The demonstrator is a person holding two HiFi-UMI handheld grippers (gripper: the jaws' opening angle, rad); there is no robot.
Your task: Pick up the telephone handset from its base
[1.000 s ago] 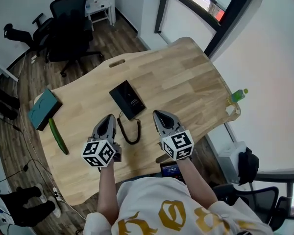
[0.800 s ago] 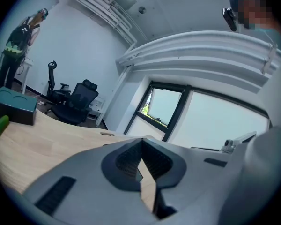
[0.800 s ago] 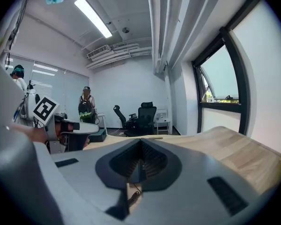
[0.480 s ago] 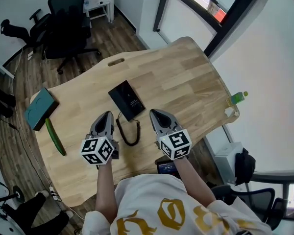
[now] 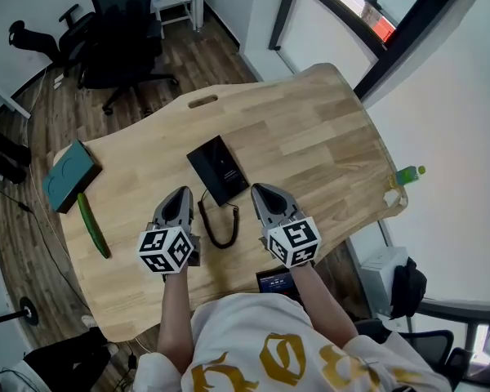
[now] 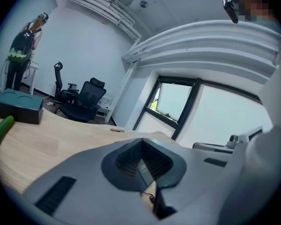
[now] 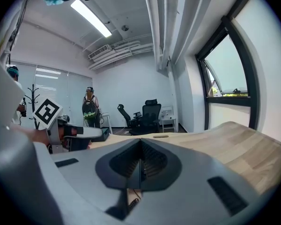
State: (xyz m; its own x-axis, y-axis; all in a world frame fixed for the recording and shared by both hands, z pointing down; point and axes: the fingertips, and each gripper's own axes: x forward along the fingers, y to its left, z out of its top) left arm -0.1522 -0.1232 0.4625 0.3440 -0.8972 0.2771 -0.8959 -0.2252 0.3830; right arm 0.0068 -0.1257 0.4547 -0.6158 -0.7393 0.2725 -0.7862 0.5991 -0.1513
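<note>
Wooden tabletop (image 5: pixel 310 129): black telephone (image 5: pixel 219 168) at its middle, handset not yet lifted.
Our left gripper (image 5: pixel 180 194) and right gripper (image 5: pixel 260 189) sit pinched closed and empty near the front edge; we fear the coiled cord (image 5: pixel 220 229) between them may snag and drag the base.

Wood floor (image 5: pixel 216 60), black office chairs (image 5: pixel 126 35), window (image 7: pixel 226 74)
</note>
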